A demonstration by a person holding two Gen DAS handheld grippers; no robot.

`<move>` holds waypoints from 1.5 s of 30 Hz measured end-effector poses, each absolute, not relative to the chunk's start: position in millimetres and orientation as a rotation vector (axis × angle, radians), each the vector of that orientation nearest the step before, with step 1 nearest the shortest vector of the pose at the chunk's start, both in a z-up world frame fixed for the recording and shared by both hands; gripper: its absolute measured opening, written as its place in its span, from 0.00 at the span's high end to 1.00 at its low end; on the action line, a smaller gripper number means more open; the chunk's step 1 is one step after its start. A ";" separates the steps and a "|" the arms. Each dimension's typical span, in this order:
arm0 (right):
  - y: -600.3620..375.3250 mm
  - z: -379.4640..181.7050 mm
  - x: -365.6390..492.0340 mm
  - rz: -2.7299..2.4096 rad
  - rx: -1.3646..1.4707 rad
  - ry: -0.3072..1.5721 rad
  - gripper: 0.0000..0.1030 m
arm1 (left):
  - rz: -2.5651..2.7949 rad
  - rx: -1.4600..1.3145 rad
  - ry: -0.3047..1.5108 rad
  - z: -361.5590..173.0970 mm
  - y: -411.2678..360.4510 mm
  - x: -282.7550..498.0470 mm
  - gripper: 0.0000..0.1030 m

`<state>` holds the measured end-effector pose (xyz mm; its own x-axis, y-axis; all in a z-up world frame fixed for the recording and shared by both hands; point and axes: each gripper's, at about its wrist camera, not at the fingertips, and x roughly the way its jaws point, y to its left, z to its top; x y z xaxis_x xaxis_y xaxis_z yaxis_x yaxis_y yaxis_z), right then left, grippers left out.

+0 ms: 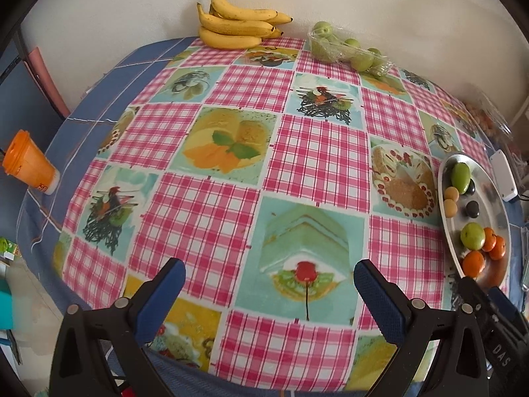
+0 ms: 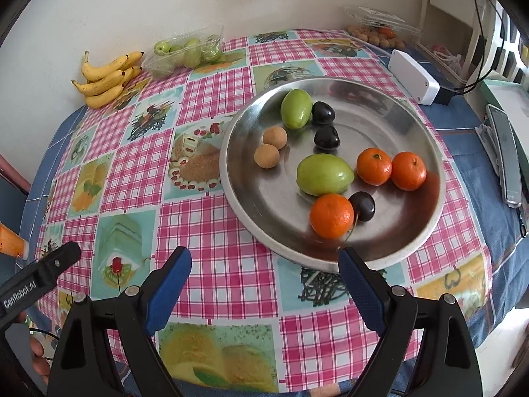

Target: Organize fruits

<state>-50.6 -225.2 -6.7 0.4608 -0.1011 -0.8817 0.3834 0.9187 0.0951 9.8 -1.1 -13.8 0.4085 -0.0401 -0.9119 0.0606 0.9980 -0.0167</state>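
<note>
A round steel plate (image 2: 251, 218) sits on the checked tablecloth and holds three mandarins (image 2: 331, 215), two green fruits (image 2: 324, 174), three dark cherries (image 2: 326, 137) and two small tan fruits (image 2: 266, 155). The plate also shows at the right edge of the left wrist view (image 1: 444, 218). My right gripper (image 2: 264, 269) is open and empty, just short of the plate's near rim. My left gripper (image 1: 269, 278) is open and empty above the cloth, left of the plate. A bunch of bananas (image 1: 236, 24) and a clear tray of green fruits (image 1: 347, 51) lie by the far wall.
An orange-lidded cup (image 1: 28, 163) stands at the table's left edge. A white box (image 2: 413, 77) lies behind the plate, and a phone-like device (image 2: 506, 155) lies at the right edge. A clear box of small fruits (image 2: 377, 31) sits at the far right.
</note>
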 end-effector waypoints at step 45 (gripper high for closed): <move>-218.0 5.7 -67.6 -0.323 0.279 1.019 0.12 | 0.040 0.078 1.103 -2.1 1.7 -2.3 0.00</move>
<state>-67.6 -218.0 5.7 0.4843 -0.1329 -0.8647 0.3891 0.9180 0.0768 -2.3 1.7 -2.1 0.4505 0.0709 -0.8899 0.0066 0.9965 0.0828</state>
